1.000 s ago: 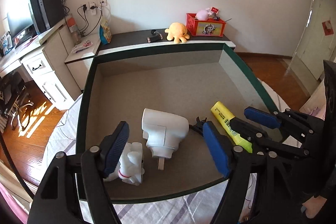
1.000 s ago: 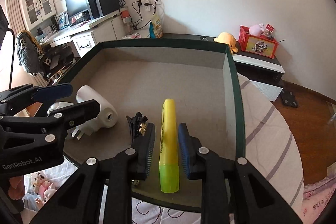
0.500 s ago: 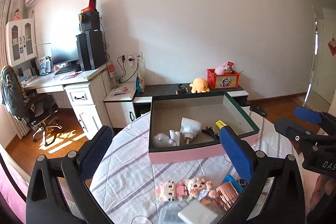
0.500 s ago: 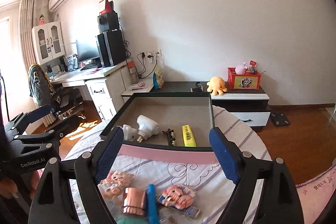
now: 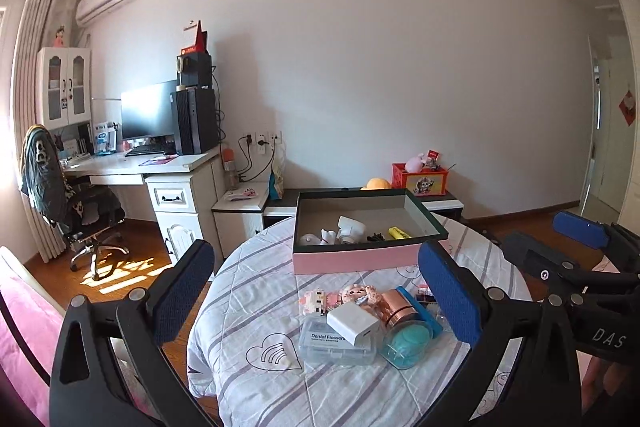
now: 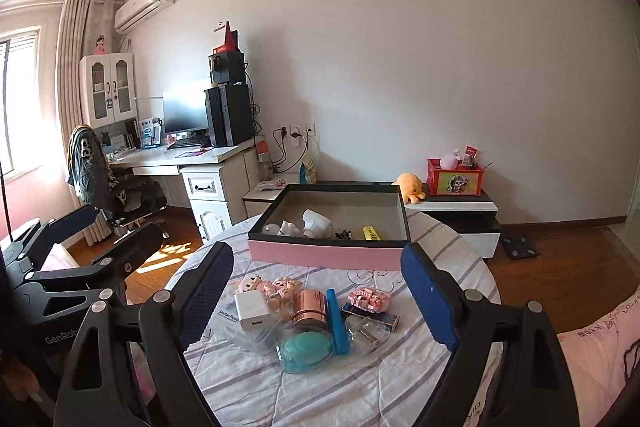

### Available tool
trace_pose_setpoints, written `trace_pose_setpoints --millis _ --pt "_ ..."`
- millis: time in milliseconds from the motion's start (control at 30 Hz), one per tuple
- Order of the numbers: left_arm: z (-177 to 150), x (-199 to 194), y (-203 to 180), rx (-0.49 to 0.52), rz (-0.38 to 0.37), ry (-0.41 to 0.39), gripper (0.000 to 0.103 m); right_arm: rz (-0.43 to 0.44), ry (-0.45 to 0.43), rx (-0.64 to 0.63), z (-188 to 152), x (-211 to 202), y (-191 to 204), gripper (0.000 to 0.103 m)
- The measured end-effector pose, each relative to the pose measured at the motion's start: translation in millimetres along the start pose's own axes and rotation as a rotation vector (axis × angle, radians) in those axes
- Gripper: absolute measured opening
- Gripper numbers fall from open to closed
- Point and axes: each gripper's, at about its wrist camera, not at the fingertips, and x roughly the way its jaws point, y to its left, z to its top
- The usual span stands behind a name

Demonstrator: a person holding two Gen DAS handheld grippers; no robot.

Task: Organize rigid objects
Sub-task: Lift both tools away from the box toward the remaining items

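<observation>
A pink box (image 5: 360,259) (image 6: 324,255) with a dark rim stands at the far side of the round table. It holds a yellow highlighter (image 5: 399,233) (image 6: 371,233), a white plug adapter (image 5: 351,227) (image 6: 316,223), a black clip and small white figures. A pile lies nearer: a white charger (image 5: 353,323) (image 6: 252,310), a dental floss box (image 5: 332,345), a copper-capped teal jar (image 5: 404,331) (image 6: 308,337), pink brick toys (image 6: 368,299), a doll. My left gripper (image 5: 316,303) and right gripper (image 6: 320,301) are both open and empty, held back above the pile.
The table has a striped quilted cloth (image 5: 256,311). A desk with monitor and chair (image 5: 72,199) stands left. A low cabinet with an orange plush (image 6: 410,187) and red box (image 6: 456,179) is behind the table. Pink bedding (image 6: 600,359) lies at right.
The right gripper let go of the yellow highlighter in the box and opened. Both grippers pulled far back from the box, so the pile on the table now lies under them.
</observation>
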Motion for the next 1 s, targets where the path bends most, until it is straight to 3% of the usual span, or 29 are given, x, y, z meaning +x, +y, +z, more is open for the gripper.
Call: trace_pose_setpoints --millis 300,533,800,1000 --pt "1 -29 -10 0.016 0.043 -0.077 0.103 -0.021 -0.031 -0.011 2 -28 1 0.088" --pt "-1 -32 -7 0.013 0.045 -0.073 0.103 -0.014 -0.032 -0.018 0 -29 5 0.088" --pt "-6 -12 -7 0.013 0.043 -0.022 0.103 -0.016 0.011 -0.013 -8 -10 2 0.088" --pt "-24 20 -4 0.003 -0.008 0.076 0.103 -0.017 0.089 -0.008 -24 20 -5 0.088"
